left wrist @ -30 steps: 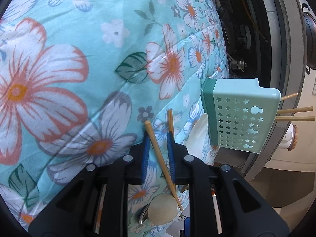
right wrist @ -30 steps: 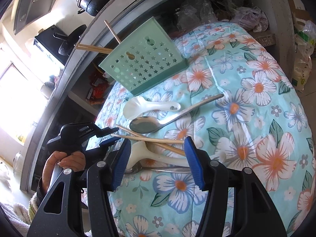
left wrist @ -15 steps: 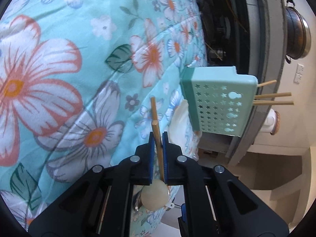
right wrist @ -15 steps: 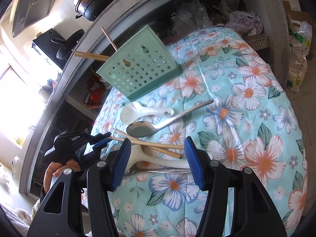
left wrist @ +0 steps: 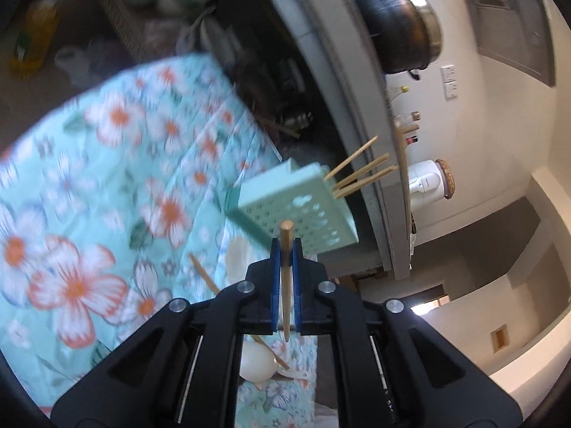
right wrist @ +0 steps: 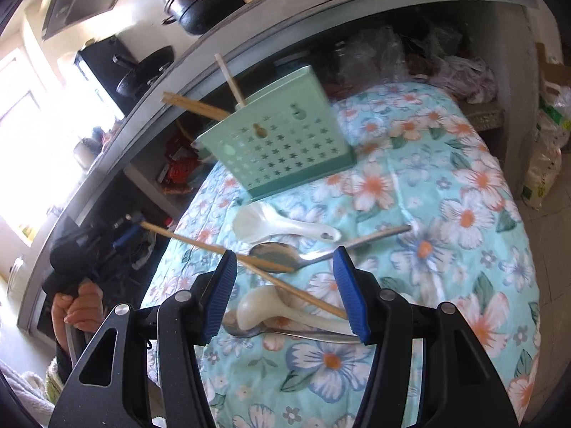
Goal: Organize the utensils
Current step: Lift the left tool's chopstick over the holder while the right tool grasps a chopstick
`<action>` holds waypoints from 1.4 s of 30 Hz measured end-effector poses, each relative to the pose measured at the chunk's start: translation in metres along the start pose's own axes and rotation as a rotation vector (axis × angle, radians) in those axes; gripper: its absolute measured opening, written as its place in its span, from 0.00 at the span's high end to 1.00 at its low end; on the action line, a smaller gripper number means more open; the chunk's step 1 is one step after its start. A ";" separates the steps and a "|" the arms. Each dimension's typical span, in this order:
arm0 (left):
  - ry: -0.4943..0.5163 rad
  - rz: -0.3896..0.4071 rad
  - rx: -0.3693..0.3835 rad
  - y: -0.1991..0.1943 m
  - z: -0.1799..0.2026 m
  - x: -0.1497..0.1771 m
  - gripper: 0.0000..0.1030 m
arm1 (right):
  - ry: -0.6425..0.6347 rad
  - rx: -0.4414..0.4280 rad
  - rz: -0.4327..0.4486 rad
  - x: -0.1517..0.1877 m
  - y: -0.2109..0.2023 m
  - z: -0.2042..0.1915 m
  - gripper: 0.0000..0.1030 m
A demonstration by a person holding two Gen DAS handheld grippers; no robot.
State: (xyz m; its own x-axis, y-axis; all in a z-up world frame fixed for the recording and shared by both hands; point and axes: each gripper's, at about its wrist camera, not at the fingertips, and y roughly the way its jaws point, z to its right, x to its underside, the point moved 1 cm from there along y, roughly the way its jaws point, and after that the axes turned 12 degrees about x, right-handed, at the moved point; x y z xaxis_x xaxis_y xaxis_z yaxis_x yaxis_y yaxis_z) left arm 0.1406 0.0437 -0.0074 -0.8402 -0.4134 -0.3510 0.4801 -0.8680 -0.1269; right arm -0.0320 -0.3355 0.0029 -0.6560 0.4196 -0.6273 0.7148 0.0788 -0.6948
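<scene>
Just got my left gripper [left wrist: 286,278] pinched on one chopstick [left wrist: 285,249] and lifted it off the floral cloth [left wrist: 107,185], so next it goes in the green holder [left wrist: 299,210]. Right gripper [right wrist: 285,292] hangs spread, empty.

The left gripper [left wrist: 285,249] pinches a wooden chopstick [left wrist: 285,278] above the floral cloth [left wrist: 89,214]; the mint-green utensil holder [left wrist: 299,210], holding three chopsticks [left wrist: 360,174], stands near the cloth's far edge.
</scene>
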 end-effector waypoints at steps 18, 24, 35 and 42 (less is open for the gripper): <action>0.511 0.349 -0.278 -0.091 0.069 -0.040 0.95 | -0.692 0.006 -0.240 -0.004 0.132 -0.152 0.60; 0.555 0.370 -0.306 -0.094 0.074 -0.042 0.95 | -0.805 0.033 -0.333 -0.002 0.175 -0.166 0.70; 0.549 0.362 -0.323 -0.089 0.069 -0.040 0.95 | -0.882 0.052 -0.272 0.002 0.179 -0.173 0.92; 0.599 0.376 -0.310 -0.087 0.083 -0.034 0.95 | -0.760 0.030 -0.060 -0.040 0.116 -0.159 0.94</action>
State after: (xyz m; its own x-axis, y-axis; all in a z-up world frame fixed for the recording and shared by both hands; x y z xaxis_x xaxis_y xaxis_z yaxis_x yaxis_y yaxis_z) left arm 0.1059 0.1107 0.0929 -0.3690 -0.3695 -0.8528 0.8292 -0.5454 -0.1225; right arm 0.1162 -0.1999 0.0032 -0.6874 -0.3231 -0.6504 0.6733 0.0523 -0.7376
